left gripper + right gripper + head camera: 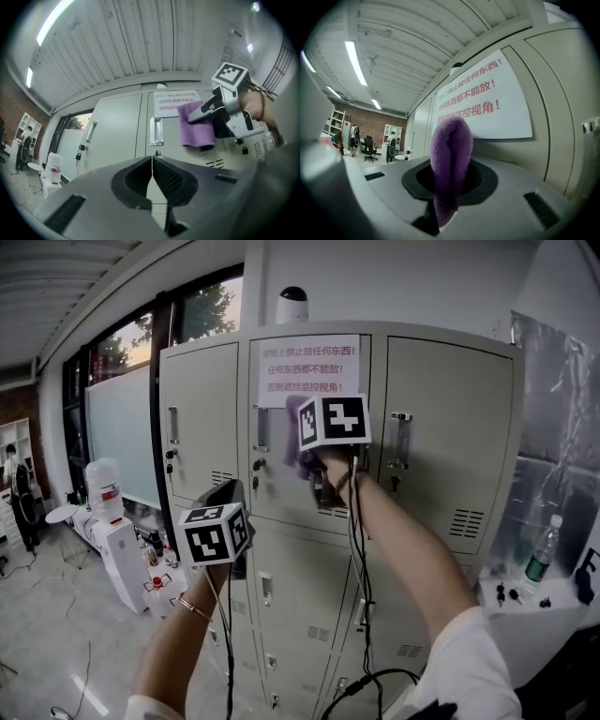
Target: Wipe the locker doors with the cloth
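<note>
Grey metal lockers point(441, 427) stand straight ahead, a white paper notice point(309, 357) with red print taped on the middle upper door. My right gripper point(305, 451) is shut on a purple cloth point(293, 432), holding it against that door just under the notice. In the right gripper view the cloth point(450, 159) fills the jaws, the notice point(487, 103) close behind. In the left gripper view the cloth point(196, 124) hangs from the right gripper point(194, 117) beside a chrome handle point(156, 131). My left gripper point(230, 493) is lower and to the left, away from the doors, shut on nothing point(151, 161).
A water dispenser point(108, 521) with a bottle stands at the left by the windows. A white ledge point(525, 601) at the right carries a green-capped bottle point(539, 554). A white camera point(292, 304) sits on top of the lockers. Cables point(361, 615) hang from my right arm.
</note>
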### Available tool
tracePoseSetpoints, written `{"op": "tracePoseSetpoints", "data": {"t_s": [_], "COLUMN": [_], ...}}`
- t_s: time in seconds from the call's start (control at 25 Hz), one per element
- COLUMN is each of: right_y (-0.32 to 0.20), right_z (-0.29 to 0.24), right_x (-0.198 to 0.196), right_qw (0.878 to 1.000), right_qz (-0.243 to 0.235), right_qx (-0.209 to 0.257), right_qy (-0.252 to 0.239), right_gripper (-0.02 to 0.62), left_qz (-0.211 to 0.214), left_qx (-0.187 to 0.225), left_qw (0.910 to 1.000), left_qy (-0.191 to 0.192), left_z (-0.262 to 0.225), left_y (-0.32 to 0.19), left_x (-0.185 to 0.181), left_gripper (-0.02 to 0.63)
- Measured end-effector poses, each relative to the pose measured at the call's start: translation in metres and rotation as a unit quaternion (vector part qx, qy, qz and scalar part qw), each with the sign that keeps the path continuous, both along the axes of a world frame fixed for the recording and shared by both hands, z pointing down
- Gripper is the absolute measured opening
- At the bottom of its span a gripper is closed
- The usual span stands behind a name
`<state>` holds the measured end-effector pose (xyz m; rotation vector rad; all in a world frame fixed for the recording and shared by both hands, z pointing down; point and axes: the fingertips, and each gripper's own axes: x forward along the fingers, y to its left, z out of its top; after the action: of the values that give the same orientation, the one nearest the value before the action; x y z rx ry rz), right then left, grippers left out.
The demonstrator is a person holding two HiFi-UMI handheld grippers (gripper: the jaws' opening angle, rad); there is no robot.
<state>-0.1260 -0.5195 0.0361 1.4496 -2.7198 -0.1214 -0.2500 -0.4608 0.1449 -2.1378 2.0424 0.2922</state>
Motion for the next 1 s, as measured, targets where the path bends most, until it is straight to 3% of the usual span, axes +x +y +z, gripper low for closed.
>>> {"op": "tracePoseSetpoints", "data": {"t_s": [0.4, 0.76, 1.0], "right_y": [0.008, 0.017, 0.021], "right_z": [-0.003, -0.002, -0.001], "right_x": [0.04, 0.079, 0.102], "right_qw": [1.0, 0.999, 0.999], "right_qz": [0.016, 0.03, 0.034], "right_qx": [0.003, 0.007, 0.007], "right_qy": [0.003, 0.009, 0.009], "right_gripper": [0.064, 0.064, 0.064], "left_qz": [0.016, 0.037, 0.043], "left_qx": [0.006, 0.003, 0.002], "left_qw": [0.9997, 0.9993, 0.999], "left_qy": [-0.015, 0.002, -0.016], "left_z": [-0.013, -0.013, -0.014], "left_y": [-0.001, -0.009, -0.013], "left_x": [0.044, 0.074, 0.09], "left_gripper": [0.01, 0.009, 0.009]}}
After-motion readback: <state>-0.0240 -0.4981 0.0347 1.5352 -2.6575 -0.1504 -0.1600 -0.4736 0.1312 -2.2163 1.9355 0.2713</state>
